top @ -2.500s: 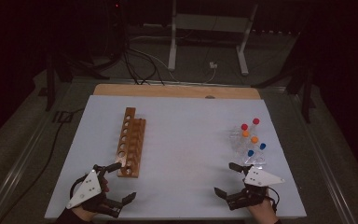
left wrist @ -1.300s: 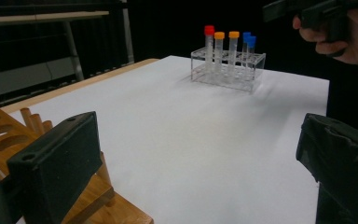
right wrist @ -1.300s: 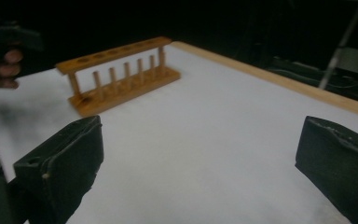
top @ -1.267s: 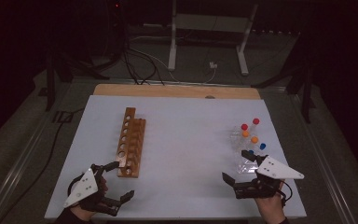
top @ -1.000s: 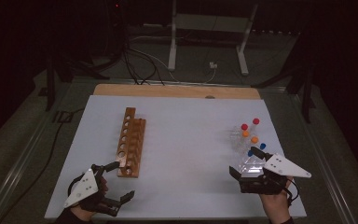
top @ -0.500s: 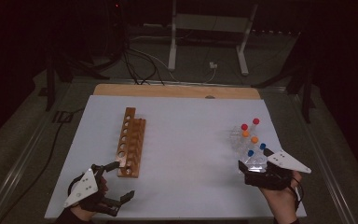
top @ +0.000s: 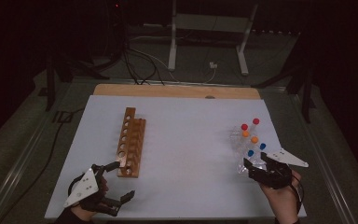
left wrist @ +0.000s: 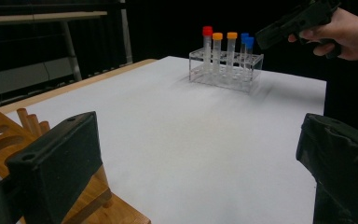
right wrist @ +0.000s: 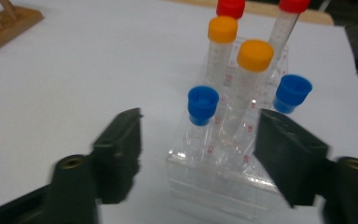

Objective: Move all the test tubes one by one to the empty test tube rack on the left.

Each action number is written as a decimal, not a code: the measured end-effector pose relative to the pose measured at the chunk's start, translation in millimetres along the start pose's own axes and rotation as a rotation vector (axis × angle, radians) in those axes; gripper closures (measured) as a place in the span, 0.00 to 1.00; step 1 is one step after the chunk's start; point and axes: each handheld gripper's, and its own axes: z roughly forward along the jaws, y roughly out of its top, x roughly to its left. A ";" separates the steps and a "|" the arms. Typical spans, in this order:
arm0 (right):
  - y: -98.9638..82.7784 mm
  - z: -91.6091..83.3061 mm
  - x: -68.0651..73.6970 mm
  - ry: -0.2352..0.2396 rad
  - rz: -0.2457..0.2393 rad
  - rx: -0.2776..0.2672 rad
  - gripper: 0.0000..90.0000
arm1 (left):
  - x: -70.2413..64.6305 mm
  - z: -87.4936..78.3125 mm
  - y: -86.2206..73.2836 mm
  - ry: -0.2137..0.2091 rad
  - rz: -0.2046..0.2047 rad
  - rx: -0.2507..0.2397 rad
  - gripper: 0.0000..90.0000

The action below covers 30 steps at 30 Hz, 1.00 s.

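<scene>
White tabletop, dark room behind; clear tube rack lower right of frame; right gripper jaws just been closing, straddling rack's near end, not yet pressing; left gripper idle, jaws apart, beside wooden rack.

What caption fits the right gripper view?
Right gripper closing around a clear rack of blue-, orange- and red-capped tubes.

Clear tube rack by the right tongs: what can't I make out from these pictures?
- Clear rack, right gripper view: whether the right tongs touch its walls; the jaws have just been closing around it, blurred.
- Rack, high view: too small to count free holes.
- Far blue-capped tube, right gripper view: lower part hidden behind the jaw.
- Wooden rack, left gripper view: cut off by the edge.
</scene>
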 end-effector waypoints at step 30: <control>-0.7 26.5 -1.5 0.007 0.002 0.099 0.85 | 0.1 0.7 -0.2 -0.003 0.001 0.001 0.01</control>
